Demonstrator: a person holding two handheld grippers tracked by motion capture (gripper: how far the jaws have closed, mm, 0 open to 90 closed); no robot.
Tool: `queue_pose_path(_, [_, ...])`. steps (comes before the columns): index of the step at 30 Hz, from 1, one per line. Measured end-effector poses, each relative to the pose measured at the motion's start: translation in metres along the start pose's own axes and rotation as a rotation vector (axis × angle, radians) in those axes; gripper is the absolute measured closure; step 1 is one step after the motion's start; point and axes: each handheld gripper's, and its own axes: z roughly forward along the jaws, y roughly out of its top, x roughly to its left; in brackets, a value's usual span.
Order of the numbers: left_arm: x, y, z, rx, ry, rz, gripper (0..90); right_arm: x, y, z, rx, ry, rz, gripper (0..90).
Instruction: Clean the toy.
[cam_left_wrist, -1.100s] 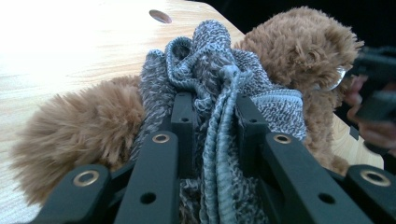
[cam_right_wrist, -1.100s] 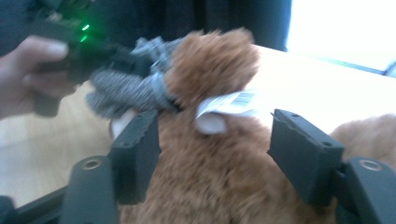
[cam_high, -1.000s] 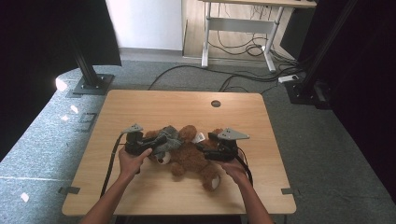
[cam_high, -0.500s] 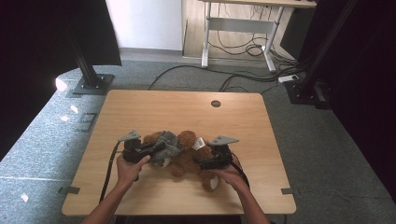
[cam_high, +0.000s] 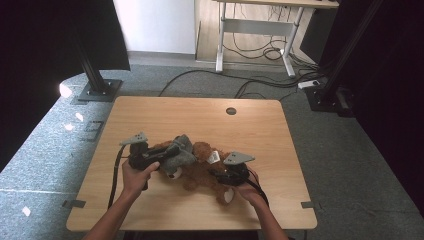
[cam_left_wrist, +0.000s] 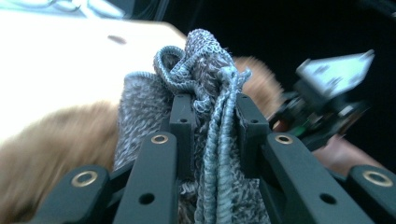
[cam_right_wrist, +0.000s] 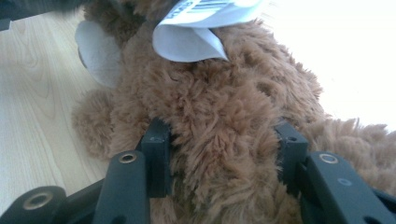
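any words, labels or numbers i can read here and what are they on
No text can be read.
White tag on the brown plush bear: dark printed lines and characters along its top edge, cut off by the frame and too blurred to read.
The same tag in the high view: too small to read.
Grey knitted cloth: no print.

High view: fixed above near table (cam_high: 150, 110) edge, facing forward and down. Gripper views: very close along own jaws, left onto grey knit cloth (cam_left_wrist: 205, 93), right onto brown teddy bear (cam_right_wrist: 219, 116); bear common to all.
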Motion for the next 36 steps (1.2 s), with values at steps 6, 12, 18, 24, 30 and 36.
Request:
queue_pose_path(6, [-0.015, 0.039, 0.029, 0.002, -0.051, 0.021, 72.3, 0.001, -0.001, -0.001, -0.003, 0.003, -0.016, 52.3])
queue_pose_path(12, [-0.006, 0.029, 0.083, 0.189, -0.001, -0.013, 71.9, 0.005, -0.001, 0.000, -0.010, 0.009, -0.056, 52.7])
queue_pose_path(18, [0.016, 0.004, 0.056, 0.181, 0.075, -0.047, 72.2, 0.002, -0.005, -0.001, -0.016, 0.006, -0.037, 54.2])
queue_pose_path(24, [0.050, -0.021, 0.017, 0.097, 0.020, -0.188, 72.3, 0.006, -0.005, -0.001, -0.019, 0.002, -0.062, 54.8])
queue_pose_path(30, [0.065, -0.029, -0.018, 0.027, 0.053, -0.233, 72.4, 0.007, -0.007, -0.002, -0.029, 0.006, -0.060, 55.7])
queue_pose_path(36, [0.059, -0.023, -0.033, 0.037, 0.130, -0.169, 72.5, 0.006, -0.007, -0.003, -0.033, 0.009, -0.060, 55.7])
